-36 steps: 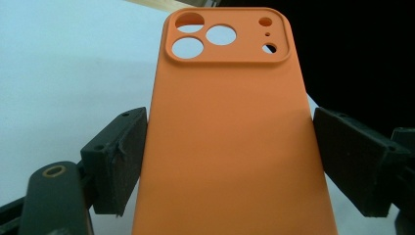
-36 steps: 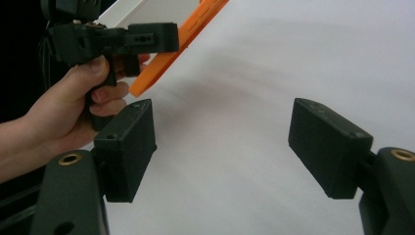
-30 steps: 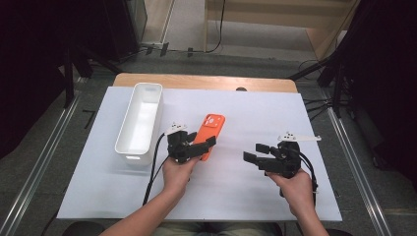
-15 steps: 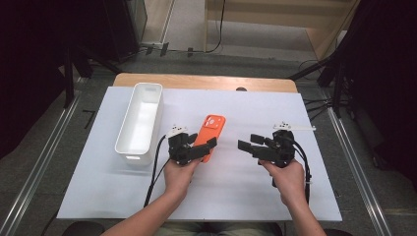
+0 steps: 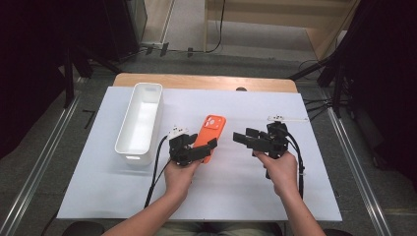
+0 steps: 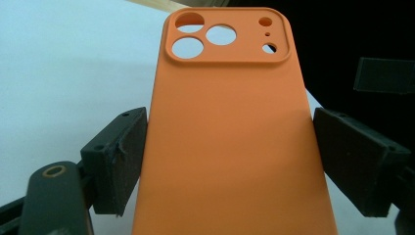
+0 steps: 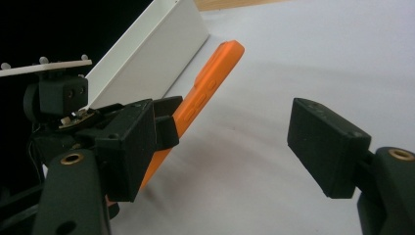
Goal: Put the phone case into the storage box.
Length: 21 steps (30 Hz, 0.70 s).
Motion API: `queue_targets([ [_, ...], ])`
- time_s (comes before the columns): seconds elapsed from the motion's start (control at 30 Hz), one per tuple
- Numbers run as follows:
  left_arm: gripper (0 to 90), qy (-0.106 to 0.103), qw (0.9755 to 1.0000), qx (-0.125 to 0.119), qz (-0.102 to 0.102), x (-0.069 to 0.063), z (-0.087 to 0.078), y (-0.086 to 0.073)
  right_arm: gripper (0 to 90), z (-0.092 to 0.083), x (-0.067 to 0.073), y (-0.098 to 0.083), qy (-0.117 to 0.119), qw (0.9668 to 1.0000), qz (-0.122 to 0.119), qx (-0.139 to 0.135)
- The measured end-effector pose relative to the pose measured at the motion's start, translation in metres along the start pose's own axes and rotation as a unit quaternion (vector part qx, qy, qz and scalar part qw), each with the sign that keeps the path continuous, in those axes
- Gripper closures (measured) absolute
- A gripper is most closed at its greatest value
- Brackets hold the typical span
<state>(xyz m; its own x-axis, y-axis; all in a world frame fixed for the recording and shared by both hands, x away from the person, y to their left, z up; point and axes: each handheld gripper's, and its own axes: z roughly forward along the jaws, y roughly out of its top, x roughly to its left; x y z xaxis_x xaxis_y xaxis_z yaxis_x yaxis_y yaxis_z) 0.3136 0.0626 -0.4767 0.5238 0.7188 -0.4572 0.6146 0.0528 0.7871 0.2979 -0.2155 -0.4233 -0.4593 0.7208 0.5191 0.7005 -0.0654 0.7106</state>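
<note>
An orange phone case (image 5: pixel 214 128) with camera cut-outs lies back up mid-table, its near end between the jaws of my left gripper (image 5: pixel 202 149). In the left gripper view both pads (image 6: pixel 122 156) press the case's (image 6: pixel 230 127) long edges, so this gripper is shut on it. The right gripper view shows the case (image 7: pixel 210 83) tilted, its far end raised over the sheet. My right gripper (image 5: pixel 245 137) is right of the case, pointing left at it. Its jaws stand wide open with nothing between them (image 7: pixel 230 147).
A long white bin (image 5: pixel 140 123) stands left of the case, its wall (image 7: pixel 147 54) just behind the left gripper. A white sheet (image 5: pixel 314 162) covers the table, with a wooden edge (image 5: pixel 206 81) at the back. Black stands and cables surround the table.
My right gripper has moved left and slightly forward, closer to the case. The left gripper and the case have barely moved.
</note>
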Motion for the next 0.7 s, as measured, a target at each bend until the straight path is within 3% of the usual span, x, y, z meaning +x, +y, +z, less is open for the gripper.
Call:
queue_targets([
  [0.43, 15.6, 0.005, 0.9999, -0.005, 0.012, -0.003, 0.001, -0.003, 26.9, 0.017, 0.002, 0.011, -0.002, 0.9999, 0.014, 0.008],
  [0.7, 15.6, 0.006, 0.9999, -0.004, 0.01, -0.003, 0.001, -0.004, 29.2, 0.026, 0.002, 0.019, 0.004, 0.9995, 0.027, 0.016],
])
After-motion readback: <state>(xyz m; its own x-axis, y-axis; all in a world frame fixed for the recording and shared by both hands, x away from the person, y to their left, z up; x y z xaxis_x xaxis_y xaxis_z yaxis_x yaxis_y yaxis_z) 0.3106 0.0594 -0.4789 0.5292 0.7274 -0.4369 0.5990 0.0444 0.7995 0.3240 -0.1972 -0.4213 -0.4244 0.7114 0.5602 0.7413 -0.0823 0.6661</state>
